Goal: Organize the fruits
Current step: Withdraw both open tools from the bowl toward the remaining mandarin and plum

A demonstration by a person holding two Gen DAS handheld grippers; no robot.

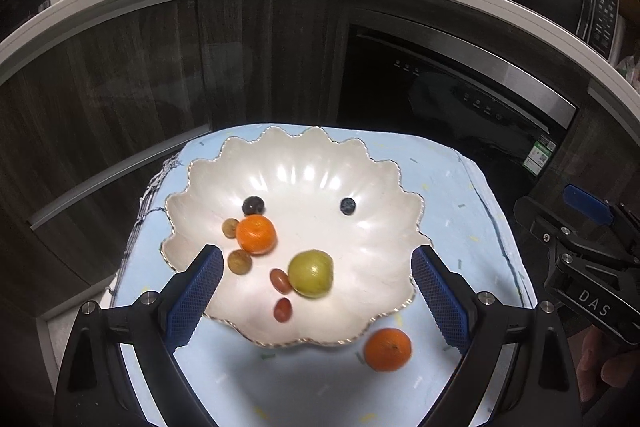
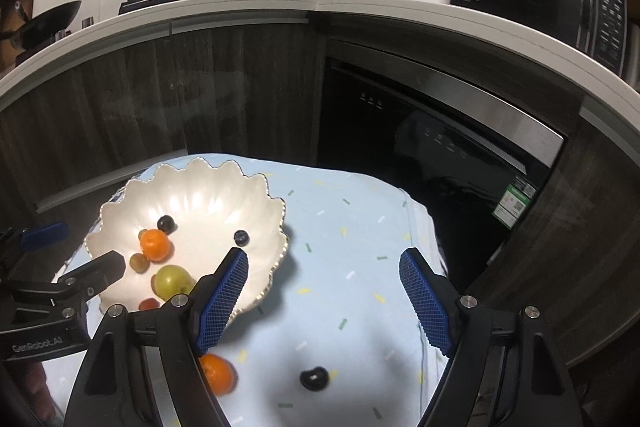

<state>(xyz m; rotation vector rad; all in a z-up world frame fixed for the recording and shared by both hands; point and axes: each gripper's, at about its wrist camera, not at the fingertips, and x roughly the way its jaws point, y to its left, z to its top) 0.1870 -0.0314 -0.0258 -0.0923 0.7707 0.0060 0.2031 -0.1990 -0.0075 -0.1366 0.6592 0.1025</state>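
step: mid-sort, scalloped bowl (image 1: 304, 163) part-filled | both hand-held grippers (image 1: 316, 291) (image 2: 324, 291) spread, empty | next: grab mandarin (image 1: 387, 349) just outside bowl rim

Blue cloth (image 2: 352, 235), bowl (image 2: 192, 195), tangerine (image 2: 218, 373), blueberry (image 2: 314, 378)

**Open cloth to the right, bowl crowding the left**

The scalloped bowl (image 2: 256, 195) takes up the left part of the cloth-covered surface (image 2: 360, 227), its raised rim standing in the way of any low sideways pass. Right of it the cloth lies bare, wide enough for a claw to come down. Nearer the cameras, a loose orange (image 2: 218, 373) and a dark berry (image 2: 314, 377) sit apart on the cloth, with free room between them. Behind the surface, dark cabinet fronts (image 2: 240, 87) and an oven door (image 2: 420, 131) close off the far side.
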